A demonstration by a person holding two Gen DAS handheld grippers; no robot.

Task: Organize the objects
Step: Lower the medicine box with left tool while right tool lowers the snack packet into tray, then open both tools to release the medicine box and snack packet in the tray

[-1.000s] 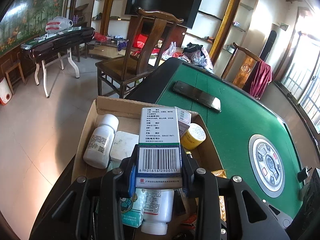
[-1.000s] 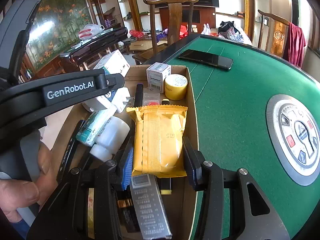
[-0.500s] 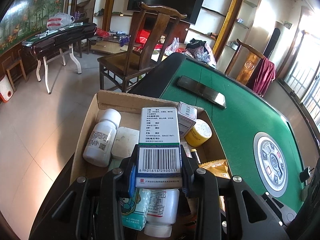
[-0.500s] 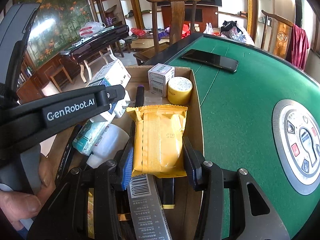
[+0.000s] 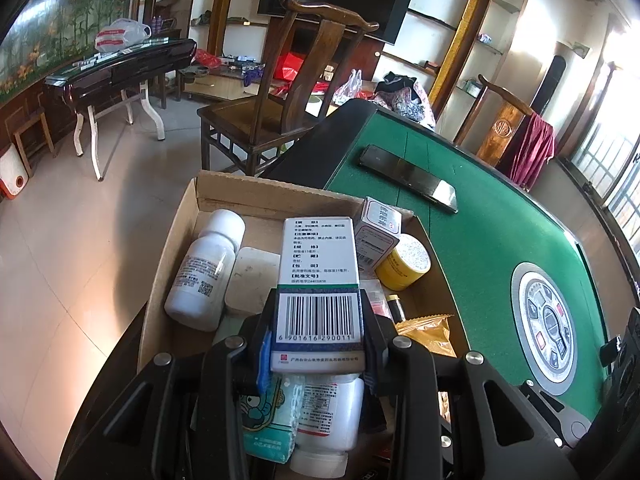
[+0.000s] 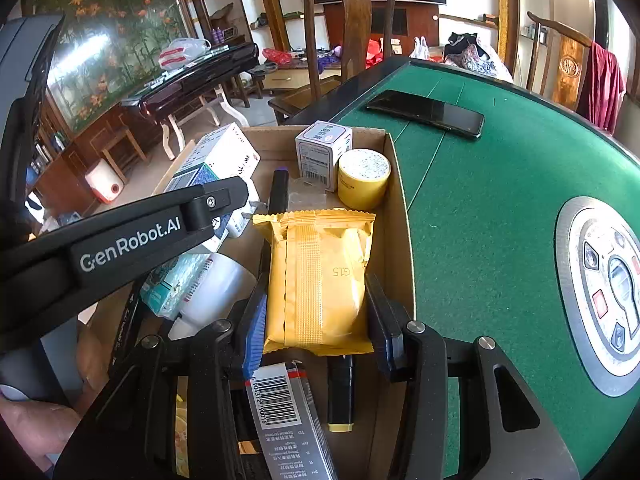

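My left gripper [image 5: 318,334] is shut on a white medicine box [image 5: 320,264] with a barcode, held above the open cardboard box [image 5: 256,196]. That medicine box [image 6: 212,160] also shows at the left of the right wrist view, behind the left gripper's black arm. My right gripper [image 6: 316,312] is shut on a yellow snack packet [image 6: 320,276], lifted over the right half of the cardboard box [image 6: 400,208]. Inside lie a white bottle [image 5: 202,268], a yellow round tin [image 6: 364,178], a small white carton [image 6: 322,152] and a black marker [image 6: 340,392].
The cardboard box sits at the left edge of a green felt table [image 6: 480,208] with a round control panel [image 6: 604,288]. A black phone [image 6: 426,112] lies on the felt beyond the box. A wooden chair [image 5: 280,100] stands behind; tiled floor is at the left.
Both grippers keep their grip on the same items. In both views the cardboard box and table have slid down and right a little.
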